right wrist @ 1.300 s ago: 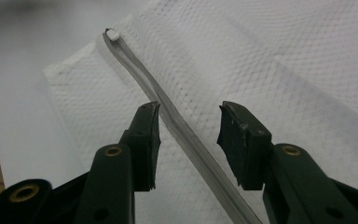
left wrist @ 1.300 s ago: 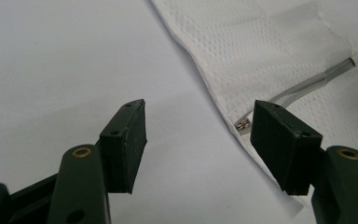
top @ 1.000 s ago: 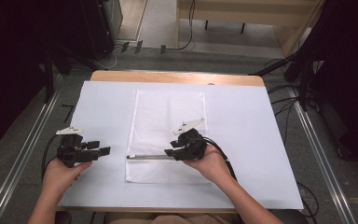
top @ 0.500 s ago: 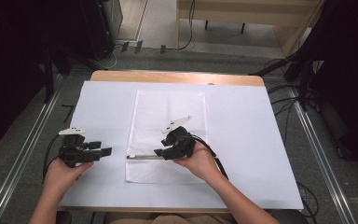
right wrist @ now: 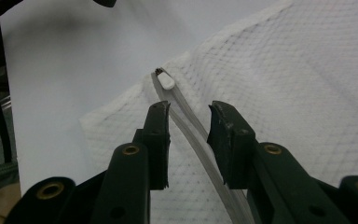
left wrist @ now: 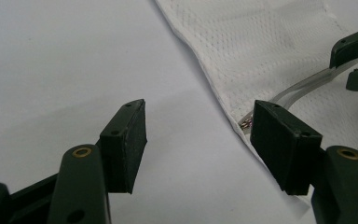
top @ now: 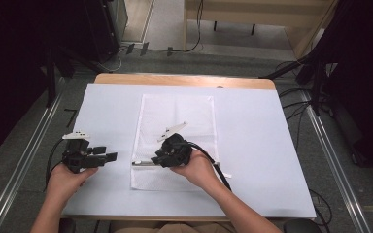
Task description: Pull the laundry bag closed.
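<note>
The clear strip (right wrist: pixel 186 126) lies untaken on the white cloth (top: pixel 175 116) near the desk's (top: pixel 272 145) front edge, between the right gripper (right wrist: pixel 189 116)'s jaws, which have just been closing without pinching it, while the left gripper (left wrist: pixel 200 140) waits released beside the cloth.

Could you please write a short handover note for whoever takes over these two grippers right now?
Right gripper: over the near part of the white mesh bag, jaws astride its clear zipper strip and just been closing; a gap shows on both sides, so no grip yet.
Left gripper: open, nothing between the jaws, on the white table cover beside the bag's left edge, near the strip's metal end.
Done: the bag lies flat and the right gripper is lined up on the strip.
Left: probably close on the strip and work the zipper, with the left gripper steadying the bag edge.
</note>
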